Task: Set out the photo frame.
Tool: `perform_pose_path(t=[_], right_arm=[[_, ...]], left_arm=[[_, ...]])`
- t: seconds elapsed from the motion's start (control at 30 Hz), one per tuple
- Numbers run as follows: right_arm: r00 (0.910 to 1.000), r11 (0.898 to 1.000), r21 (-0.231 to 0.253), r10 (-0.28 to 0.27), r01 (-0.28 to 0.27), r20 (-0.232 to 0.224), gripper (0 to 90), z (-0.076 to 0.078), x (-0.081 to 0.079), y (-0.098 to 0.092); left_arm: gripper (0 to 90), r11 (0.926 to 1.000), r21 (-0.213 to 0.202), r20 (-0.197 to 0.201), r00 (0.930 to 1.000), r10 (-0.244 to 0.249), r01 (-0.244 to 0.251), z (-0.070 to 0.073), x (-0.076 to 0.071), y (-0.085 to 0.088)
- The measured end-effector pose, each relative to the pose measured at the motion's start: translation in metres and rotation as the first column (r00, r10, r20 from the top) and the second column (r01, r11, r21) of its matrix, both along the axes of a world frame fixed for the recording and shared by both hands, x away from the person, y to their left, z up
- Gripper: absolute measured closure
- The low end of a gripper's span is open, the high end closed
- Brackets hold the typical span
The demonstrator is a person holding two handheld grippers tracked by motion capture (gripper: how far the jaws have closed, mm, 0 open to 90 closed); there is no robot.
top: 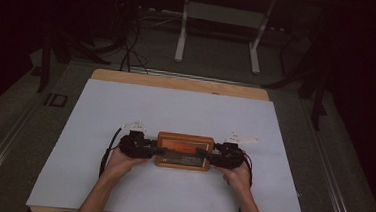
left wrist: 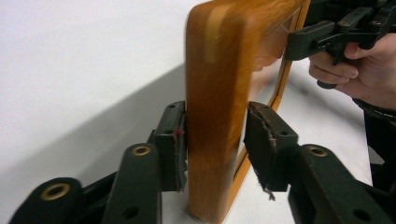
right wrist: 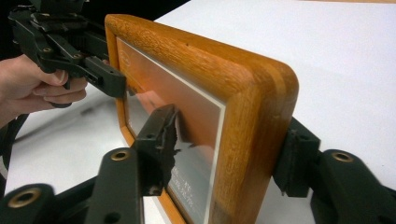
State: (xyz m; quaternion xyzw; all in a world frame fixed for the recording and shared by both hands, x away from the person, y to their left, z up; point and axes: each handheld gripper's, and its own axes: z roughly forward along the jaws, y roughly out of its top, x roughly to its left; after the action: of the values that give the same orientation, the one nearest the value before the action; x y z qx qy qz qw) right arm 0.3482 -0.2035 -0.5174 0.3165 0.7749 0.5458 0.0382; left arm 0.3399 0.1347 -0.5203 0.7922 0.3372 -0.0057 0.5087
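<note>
We straddle each end of the upright frame [top: 183, 151] with jaws spread, barely touching; unclamped, it may topple flat.

place: lab / recording room, dim | evidence: wooden table [top: 177, 81] under a white sheet [top: 175, 110] as work surface | white metal desk frame [top: 220, 33] on grey floor behind | loose black cables [top: 130, 47] on floor | dark stand legs [top: 49, 51] at left, dark surround | no household furniture look, bare staged setup
</note>
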Motion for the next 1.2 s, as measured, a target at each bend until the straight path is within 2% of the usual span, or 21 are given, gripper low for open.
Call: perform_pose_path(t=[0.27,0.47,0.9,1.2], right_arm=[[1.0000,1.000,-0.013,-0.006,0.006,-0.004,41.7,-0.001,0.000,0.000],[1.0000,1.000,-0.030,-0.007,0.007,0.000,41.3,-0.001,-0.001,-0.001],[0.9998,0.997,-0.072,-0.014,0.015,0.011,40.8,0.005,-0.003,-0.008],[0.9999,0.996,-0.089,-0.014,0.014,0.007,40.9,0.010,-0.006,-0.022]], left_arm=[[52.7,0.9999,0.002,-0.002,0.9999,0.016,-0.016,0.000,0.000,0.002],[49.9,1.0000,-0.001,-0.003,1.0000,0.008,-0.008,0.001,-0.002,0.004],[48.3,0.9995,-0.015,0.029,0.9992,0.027,-0.026,0.008,-0.007,0.011],[48.0,0.9992,-0.024,0.054,0.9979,0.034,-0.033,0.015,-0.011,0.021]])
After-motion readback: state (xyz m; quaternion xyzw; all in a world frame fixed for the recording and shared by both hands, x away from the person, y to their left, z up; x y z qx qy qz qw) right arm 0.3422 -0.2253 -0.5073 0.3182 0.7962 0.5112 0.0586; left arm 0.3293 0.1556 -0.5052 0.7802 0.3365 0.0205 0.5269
